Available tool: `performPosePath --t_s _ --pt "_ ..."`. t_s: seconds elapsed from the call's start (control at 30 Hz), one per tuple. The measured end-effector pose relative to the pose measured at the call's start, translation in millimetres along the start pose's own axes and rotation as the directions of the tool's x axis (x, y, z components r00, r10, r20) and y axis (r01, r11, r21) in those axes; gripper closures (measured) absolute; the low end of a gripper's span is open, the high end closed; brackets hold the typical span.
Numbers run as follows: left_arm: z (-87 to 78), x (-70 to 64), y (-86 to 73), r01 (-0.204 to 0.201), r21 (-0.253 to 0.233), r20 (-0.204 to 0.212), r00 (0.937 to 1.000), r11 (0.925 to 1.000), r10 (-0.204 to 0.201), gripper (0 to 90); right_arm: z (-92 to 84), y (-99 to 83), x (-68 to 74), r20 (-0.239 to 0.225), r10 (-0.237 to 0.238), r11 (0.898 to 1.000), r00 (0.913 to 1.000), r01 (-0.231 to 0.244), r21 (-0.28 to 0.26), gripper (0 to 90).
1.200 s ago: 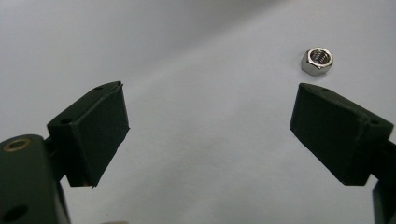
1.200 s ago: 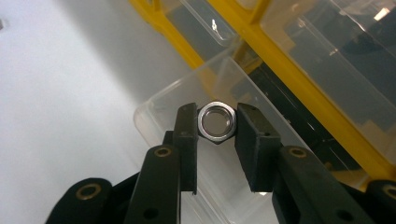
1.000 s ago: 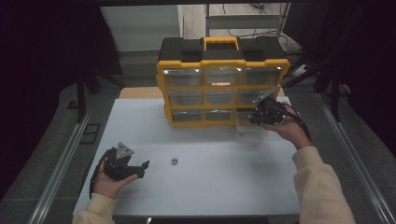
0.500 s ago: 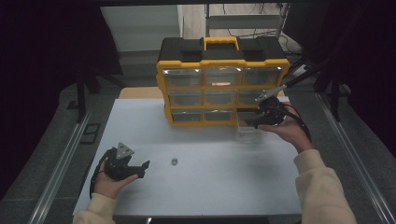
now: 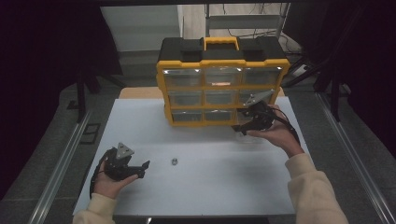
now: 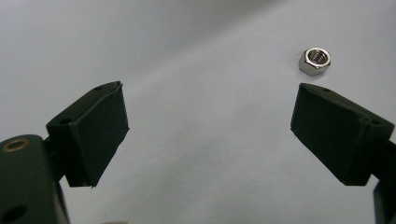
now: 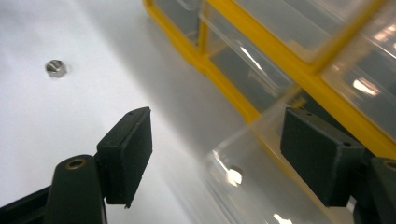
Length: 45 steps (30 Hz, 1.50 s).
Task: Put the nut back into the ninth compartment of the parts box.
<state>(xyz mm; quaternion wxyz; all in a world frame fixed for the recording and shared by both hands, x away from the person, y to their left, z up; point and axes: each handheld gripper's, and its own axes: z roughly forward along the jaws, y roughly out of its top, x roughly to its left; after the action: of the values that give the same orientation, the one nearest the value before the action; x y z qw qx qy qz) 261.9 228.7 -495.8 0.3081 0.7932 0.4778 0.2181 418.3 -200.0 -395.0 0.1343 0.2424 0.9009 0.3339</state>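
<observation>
A yellow and black organizer (image 5: 223, 60) with clear drawers stands at the back of the white table (image 5: 210, 186). A clear drawer (image 5: 246, 134) sticks out at its bottom right, also in the right gripper view (image 7: 247, 186). My right gripper (image 5: 239, 119) hovers just above that drawer; its jaws have just been opening and hold nothing (image 7: 219, 135). A small hex nut (image 5: 173, 161) lies on the table. My left gripper (image 5: 140, 169) rests open just left of the nut (image 6: 315, 60), apart from it (image 6: 208, 112).
The organizer's yellow frame (image 7: 224, 88) runs close past the right gripper's far jaw. A bright glint shows inside the clear drawer; what it is cannot be told. Metal rails (image 5: 60, 163) border the table on both sides.
The right gripper's jaws have spread apart and the hand has shifted a little to the left by the organizer's lower right drawer. The left hand and the nut have stayed put.
</observation>
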Motion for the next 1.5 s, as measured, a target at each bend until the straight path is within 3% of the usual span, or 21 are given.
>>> performPosePath --t_s 0.53,1.0,1.5 --pt "-0.1 -0.2 0.0 -0.001 0.001 0.002 1.0 1.0 0.001 11.6 19.1 9.1 23.3 -0.053 -0.018 1.0 0.9984 0.017 -0.021 24.0" --pt "-0.1 -0.8 -0.1 0.002 0.0 0.004 1.0 1.0 -0.002 11.6 30.2 19.7 47.3 -0.098 -0.065 0.998 0.993 0.063 -0.024 22.5" --pt "-0.3 -0.3 -0.2 0.0 0.001 0.003 1.0 1.0 0.0 11.6 48.7 29.6 62.7 -0.138 -0.096 0.995 0.9857 0.095 -0.016 21.1"
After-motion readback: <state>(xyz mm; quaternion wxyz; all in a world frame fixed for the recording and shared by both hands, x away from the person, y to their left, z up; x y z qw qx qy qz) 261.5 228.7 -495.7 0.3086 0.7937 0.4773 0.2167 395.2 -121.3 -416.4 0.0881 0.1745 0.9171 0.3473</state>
